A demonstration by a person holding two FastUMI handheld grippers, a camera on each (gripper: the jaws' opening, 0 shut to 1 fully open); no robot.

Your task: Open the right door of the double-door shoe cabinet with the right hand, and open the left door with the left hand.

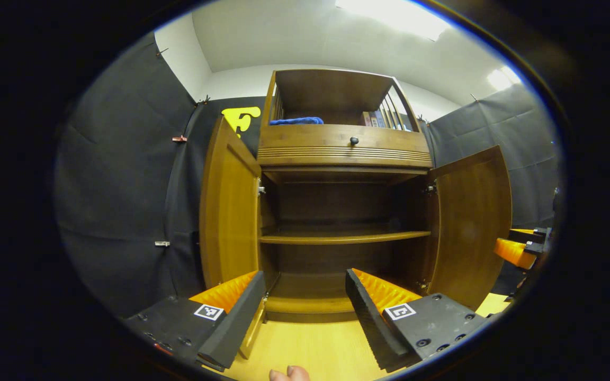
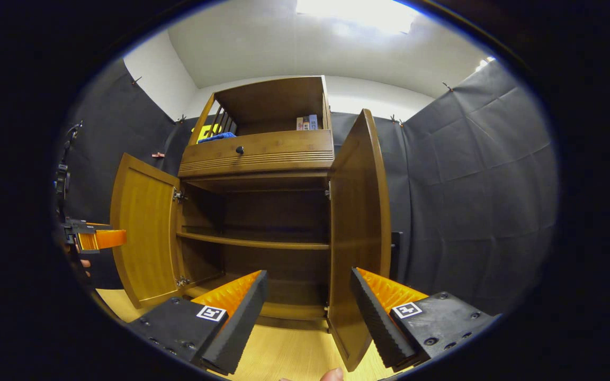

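Observation:
The brown wooden shoe cabinet (image 1: 344, 153) stands straight ahead with both doors swung wide. In the left gripper view its left door (image 1: 229, 211) hangs open just beyond my left gripper (image 1: 303, 273), whose fingers are spread with nothing between them. The right door (image 1: 472, 227) is open too, and the right gripper (image 1: 519, 248) shows past its edge. In the right gripper view the right door (image 2: 360, 227) stands edge-on, its lower part in line with the gap of my open right gripper (image 2: 309, 273), untouched by either finger. The left door (image 2: 146, 233) is open, with the left gripper (image 2: 98, 239) beside it.
Inside the cabinet runs a bare middle shelf (image 1: 344, 238). Above the doors sits a drawer with a dark knob (image 1: 354, 141), and an open top compartment holds a blue cloth (image 1: 296, 120) and books (image 1: 376, 119). A light wooden floor (image 1: 310, 349) lies below. Black cloth walls (image 2: 469, 211) surround the booth.

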